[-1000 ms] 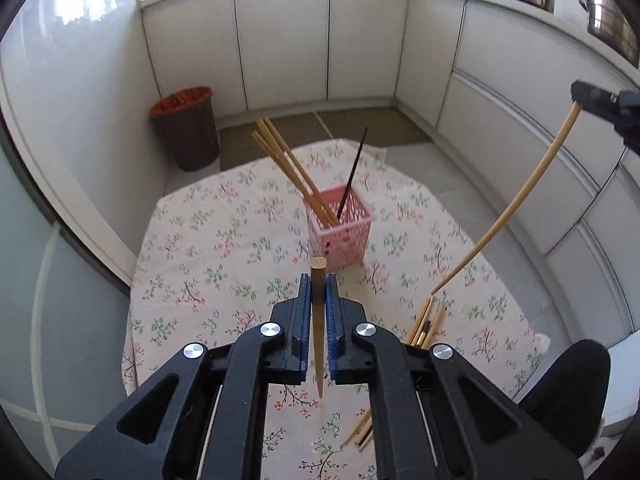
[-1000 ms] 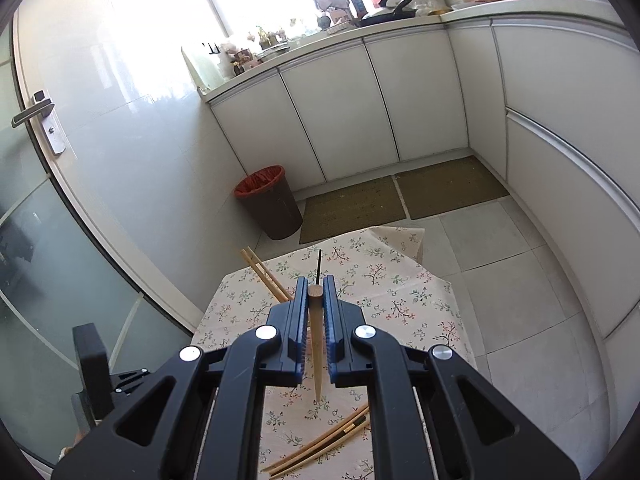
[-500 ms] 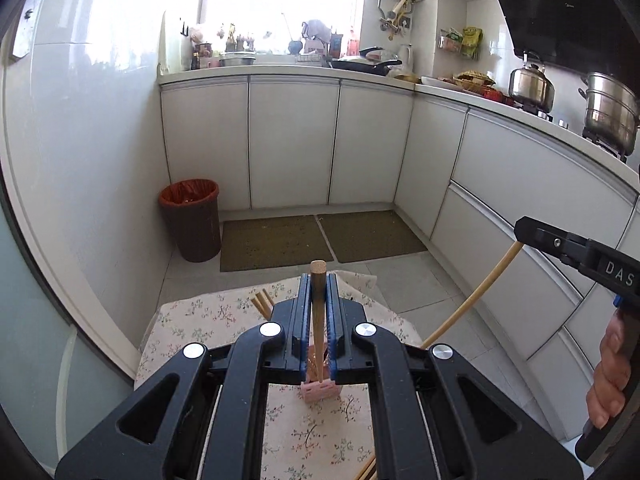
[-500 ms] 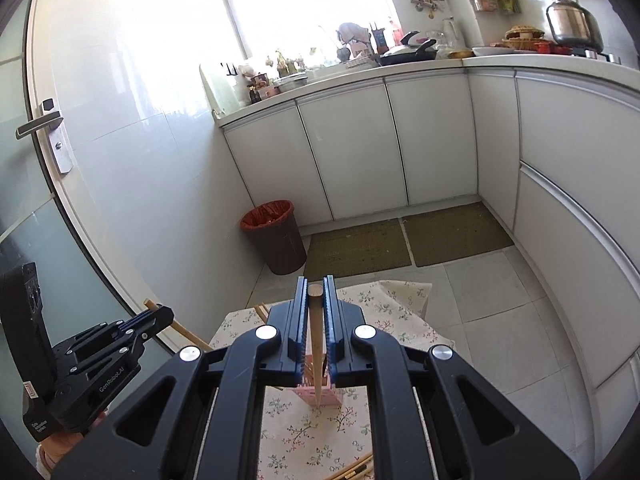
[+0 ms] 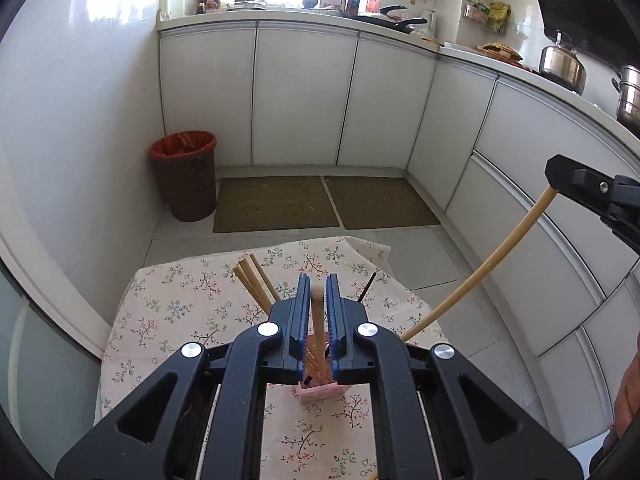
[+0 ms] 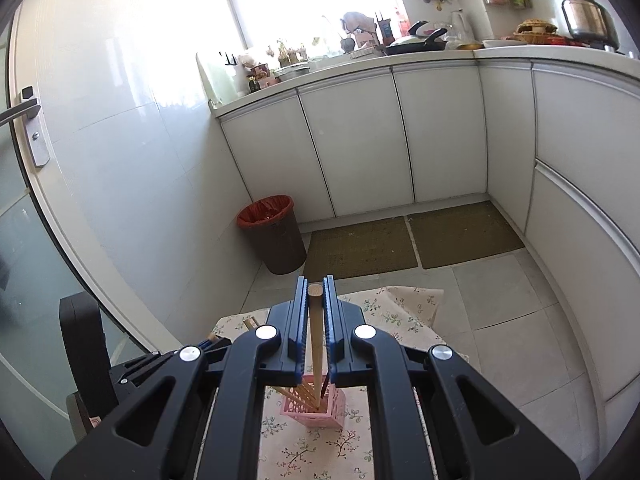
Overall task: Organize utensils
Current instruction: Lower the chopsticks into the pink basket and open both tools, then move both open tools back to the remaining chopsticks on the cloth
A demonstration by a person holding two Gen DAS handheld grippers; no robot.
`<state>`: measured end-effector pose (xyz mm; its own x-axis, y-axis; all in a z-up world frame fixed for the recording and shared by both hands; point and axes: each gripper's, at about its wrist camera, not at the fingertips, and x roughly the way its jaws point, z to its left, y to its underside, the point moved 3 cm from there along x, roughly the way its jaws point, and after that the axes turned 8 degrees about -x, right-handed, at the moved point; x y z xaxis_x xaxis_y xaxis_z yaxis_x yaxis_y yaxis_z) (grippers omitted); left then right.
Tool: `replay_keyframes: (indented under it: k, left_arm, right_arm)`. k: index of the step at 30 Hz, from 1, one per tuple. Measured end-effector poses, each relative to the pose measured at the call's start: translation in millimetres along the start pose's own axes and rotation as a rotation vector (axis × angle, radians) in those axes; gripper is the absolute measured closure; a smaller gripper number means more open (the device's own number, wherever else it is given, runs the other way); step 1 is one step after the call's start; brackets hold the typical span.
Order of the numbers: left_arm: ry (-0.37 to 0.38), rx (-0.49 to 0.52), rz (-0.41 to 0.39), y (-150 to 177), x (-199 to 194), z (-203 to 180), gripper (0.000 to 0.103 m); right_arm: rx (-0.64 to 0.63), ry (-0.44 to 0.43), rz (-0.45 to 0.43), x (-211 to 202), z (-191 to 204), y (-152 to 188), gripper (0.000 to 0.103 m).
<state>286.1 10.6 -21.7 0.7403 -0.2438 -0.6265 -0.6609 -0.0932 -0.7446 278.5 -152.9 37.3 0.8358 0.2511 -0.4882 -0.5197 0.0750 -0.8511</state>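
Chopsticks fill both views. Seen from the left wrist, the left claw points down over a pink basket standing on the floral tabletop. A wooden chopstick stands between its blue pads, its blurred top at the tips and its lower end down in the basket; the jaws are opening and a gap shows on either side of the stick. More wooden chopsticks lean out of the basket toward 11 o'clock, and a thin black stick pokes up at 1 o'clock. At 3 o'clock the right claw grips the top of a long chopstick slanting down toward the basket. A bin with a red liner stands on the floor at 10 o'clock.

Seen from the right wrist, the right claw is clamped on that chopstick, which stands upright with its lower end inside the basket among the others. At 8 o'clock part of the left claw shows dark and partly hidden.
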Motion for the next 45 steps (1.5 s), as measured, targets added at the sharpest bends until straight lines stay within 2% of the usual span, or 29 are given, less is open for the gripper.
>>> replay_keyframes:
  k: [2,6,9,16,22,25,28,33,37,39,42,45]
  left_arm:
    - [0.026,-0.037,-0.027,0,-6,8,0.083]
    - [0.058,-0.098,-0.093,-10,-24,19,0.079]
    - [0.053,-0.128,-0.123,-12,-34,28,0.077]
    - [0.007,-0.161,-0.083,-4,-24,47,0.075]
    - [-0.038,-0.139,-0.101,0,-29,48,0.068]
    - [-0.043,-0.123,-0.106,2,-35,43,0.065]
    - [-0.050,-0.108,-0.119,6,-43,36,0.053]
    - [-0.050,-0.100,-0.124,13,-54,27,0.044]
    - [-0.055,-0.110,-0.132,22,-62,24,0.028]
    - [-0.049,-0.106,-0.117,26,-62,20,0.024]
    - [-0.037,-0.100,-0.084,38,-58,14,0.009]
    - [-0.025,-0.073,-0.014,55,-46,8,0.007]
  right_arm:
    - [-0.007,0.005,0.000,9,1,1,0.095]
    - [-0.018,0.005,-0.004,25,4,4,0.095]
    - [-0.027,-0.003,-0.001,38,10,9,0.095]
    - [-0.051,-0.014,0.029,69,21,33,0.089]
    - [-0.081,0.063,0.011,55,19,30,0.080]
    - [-0.096,0.108,-0.006,41,17,32,0.067]
    - [-0.091,0.140,-0.011,28,13,36,0.055]
    - [-0.076,0.185,-0.003,11,5,44,0.041]
    - [-0.062,0.208,-0.008,-5,0,53,0.026]
    - [-0.060,0.225,-0.003,-10,-4,62,0.012]
    - [-0.047,0.244,0.018,-15,-11,81,0.007]
    - [-0.011,0.246,0.068,-19,-26,104,0.007]
